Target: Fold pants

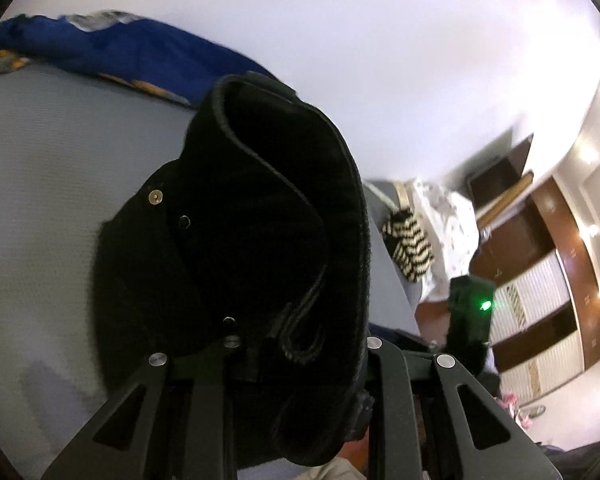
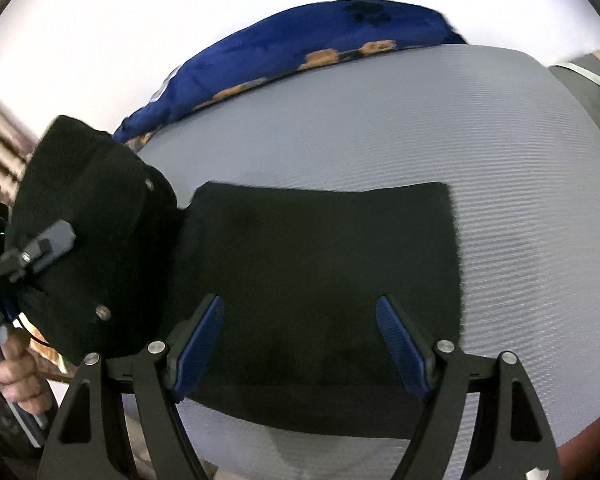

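Black pants (image 2: 320,280) lie partly folded flat on a grey bed (image 2: 500,140). My left gripper (image 2: 48,248) is shut on the waistband end (image 2: 100,220) and holds it lifted at the left. In the left wrist view the lifted black cloth (image 1: 252,240), with metal snaps, fills the middle and hides the fingertips. My right gripper (image 2: 300,340) is open, its blue pads (image 2: 198,344) hovering over the flat folded part, holding nothing.
A blue blanket with orange patches (image 2: 300,40) lies along the far edge of the bed, also in the left wrist view (image 1: 120,56). A striped cloth (image 1: 408,240) and a wardrobe (image 1: 540,280) stand beyond the bed's side.
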The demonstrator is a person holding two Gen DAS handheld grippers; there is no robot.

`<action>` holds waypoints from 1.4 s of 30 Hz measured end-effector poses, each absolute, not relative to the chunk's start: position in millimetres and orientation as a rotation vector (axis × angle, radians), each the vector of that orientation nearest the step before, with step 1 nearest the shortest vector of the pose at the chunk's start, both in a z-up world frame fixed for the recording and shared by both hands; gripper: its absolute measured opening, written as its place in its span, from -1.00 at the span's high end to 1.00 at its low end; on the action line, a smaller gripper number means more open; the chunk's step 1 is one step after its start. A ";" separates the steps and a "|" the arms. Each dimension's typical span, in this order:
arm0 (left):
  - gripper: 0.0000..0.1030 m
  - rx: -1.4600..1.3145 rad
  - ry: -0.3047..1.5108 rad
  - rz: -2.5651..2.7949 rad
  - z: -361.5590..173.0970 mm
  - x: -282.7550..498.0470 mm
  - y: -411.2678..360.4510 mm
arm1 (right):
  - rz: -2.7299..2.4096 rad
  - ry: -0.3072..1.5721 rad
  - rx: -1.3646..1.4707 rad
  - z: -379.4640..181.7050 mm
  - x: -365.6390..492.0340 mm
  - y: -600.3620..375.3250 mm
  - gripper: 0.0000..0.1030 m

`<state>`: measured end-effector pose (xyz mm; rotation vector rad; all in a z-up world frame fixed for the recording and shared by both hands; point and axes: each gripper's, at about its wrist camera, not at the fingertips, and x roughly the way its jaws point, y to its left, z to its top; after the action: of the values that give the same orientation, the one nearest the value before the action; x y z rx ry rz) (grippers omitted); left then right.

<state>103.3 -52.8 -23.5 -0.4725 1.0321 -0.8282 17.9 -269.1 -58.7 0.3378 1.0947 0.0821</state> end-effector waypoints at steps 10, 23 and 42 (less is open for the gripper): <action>0.52 -0.259 1.173 -0.813 -81.8 100.5 -141.9 | 0.016 1.079 0.425 -61.7 0.8 -322.7 -0.50; 0.34 -0.099 1.143 -0.753 -85.5 85.9 -168.3 | 0.074 1.107 0.513 -86.2 9.6 -334.2 -0.50; -0.65 0.167 1.025 -0.662 -63.4 45.9 -189.3 | 0.089 1.097 0.577 -86.3 4.1 -337.9 -0.49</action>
<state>45.9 -189.3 -63.4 0.1668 1.0254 -0.6618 4.1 -337.9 -86.3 0.5774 1.0974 0.0886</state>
